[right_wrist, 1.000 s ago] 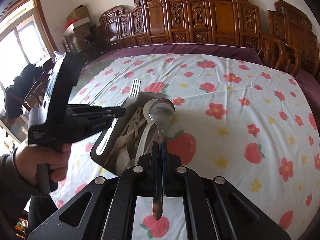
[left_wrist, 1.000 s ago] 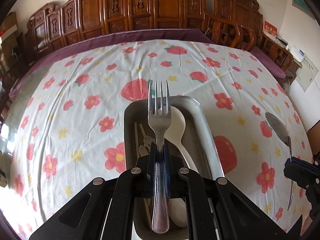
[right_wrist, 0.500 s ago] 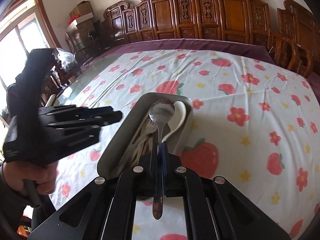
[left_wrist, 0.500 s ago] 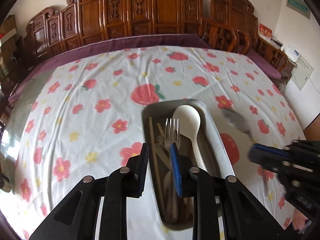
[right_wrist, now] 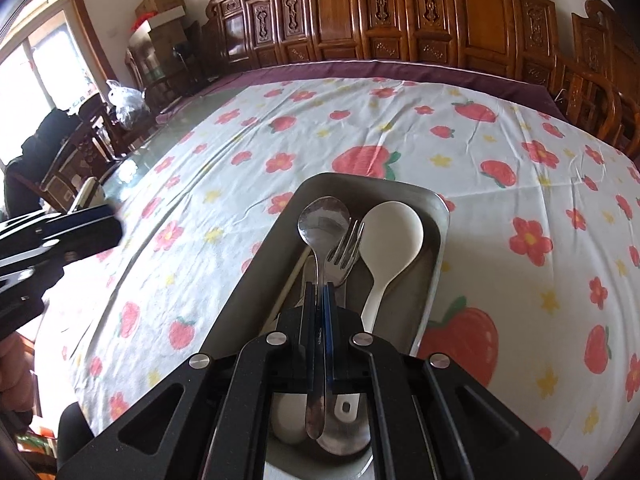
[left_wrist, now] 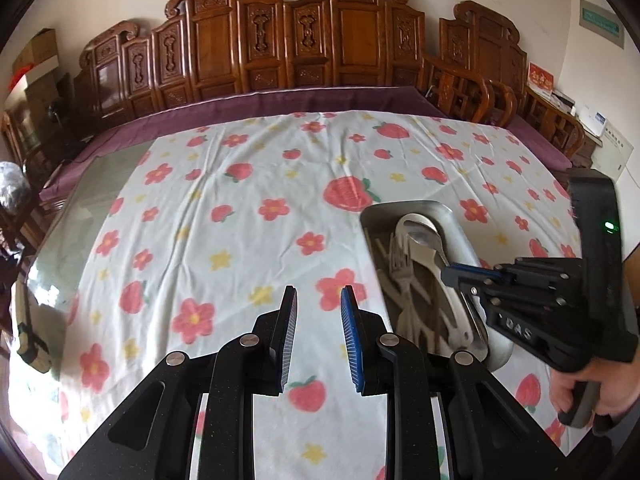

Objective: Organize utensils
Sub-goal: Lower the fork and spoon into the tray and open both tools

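My left gripper point(left_wrist: 318, 312), fingers wide and empty, has dropped the steel fork point(right_wrist: 345, 249) into the metal tray point(right_wrist: 438, 216) mid-frame; right gripper point(right_wrist: 319, 292) clamps the steel spoon point(right_wrist: 323, 222) above it, next in.

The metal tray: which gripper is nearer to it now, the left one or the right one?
Right. The right gripper hangs directly over the tray, jaws shut on a metal spoon. The left gripper is beside the tray, over the tablecloth, jaws open and empty.
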The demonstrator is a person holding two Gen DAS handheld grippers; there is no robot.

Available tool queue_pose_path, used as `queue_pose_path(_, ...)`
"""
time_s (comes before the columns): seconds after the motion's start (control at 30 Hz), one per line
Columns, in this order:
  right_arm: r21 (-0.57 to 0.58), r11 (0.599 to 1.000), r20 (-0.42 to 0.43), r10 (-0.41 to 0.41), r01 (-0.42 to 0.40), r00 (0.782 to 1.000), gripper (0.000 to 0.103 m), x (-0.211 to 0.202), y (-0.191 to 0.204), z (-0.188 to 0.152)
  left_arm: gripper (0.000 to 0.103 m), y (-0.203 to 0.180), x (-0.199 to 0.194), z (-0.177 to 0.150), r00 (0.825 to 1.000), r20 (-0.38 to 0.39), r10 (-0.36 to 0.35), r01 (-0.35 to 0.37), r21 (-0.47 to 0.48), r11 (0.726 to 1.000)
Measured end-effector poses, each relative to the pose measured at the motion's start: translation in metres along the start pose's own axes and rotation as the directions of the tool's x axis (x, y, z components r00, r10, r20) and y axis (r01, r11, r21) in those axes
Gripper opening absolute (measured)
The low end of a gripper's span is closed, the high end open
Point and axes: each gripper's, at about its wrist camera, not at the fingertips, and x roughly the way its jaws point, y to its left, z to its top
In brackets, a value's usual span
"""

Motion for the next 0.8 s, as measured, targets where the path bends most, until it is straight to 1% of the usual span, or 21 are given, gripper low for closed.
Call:
queue_pose_path(0.23, 0.006, 1.000, -0.004, -0.030, 0.030, 1.000, 0.005, 0.010, -0.002, 0.005, 0.021, 0.014, -0.009, -0.005, 1.000, 0.009, 0.007, -0.007, -0.017, 1.000)
queue_pose_path(0.3, 0.008, 0.999, -0.002, -0.031, 0.031, 1.000, 0.008, 0.010, -0.003, 0.006, 0.021, 0.014, -0.011, -0.007, 1.000, 0.011, 0.008, -0.008, -0.019, 1.000)
queue_pose_path(0.43, -0.002, 1.000, 0.004, -0.029, 0.029, 1.000, 0.009, 0.005, -0.001, 0.002, 0.022, 0.013, -0.016, -0.009, 1.000, 0.017, 0.010, -0.009, -0.024, 1.000)
queue_pose_path(0.63, -0.011, 0.999, 0.036, -0.030, 0.030, 0.999, 0.010, -0.026, -0.001, -0.011, 0.022, 0.002, -0.026, -0.012, 0.999, 0.033, 0.001, 0.000, -0.026, 1.000)
queue_pose_path(0.8, -0.016, 0.999, 0.066, -0.043, 0.044, 0.997, 0.010, -0.055, 0.000, -0.027, 0.029, -0.011, -0.032, -0.017, 0.999, 0.043, -0.010, 0.011, -0.027, 1.000)
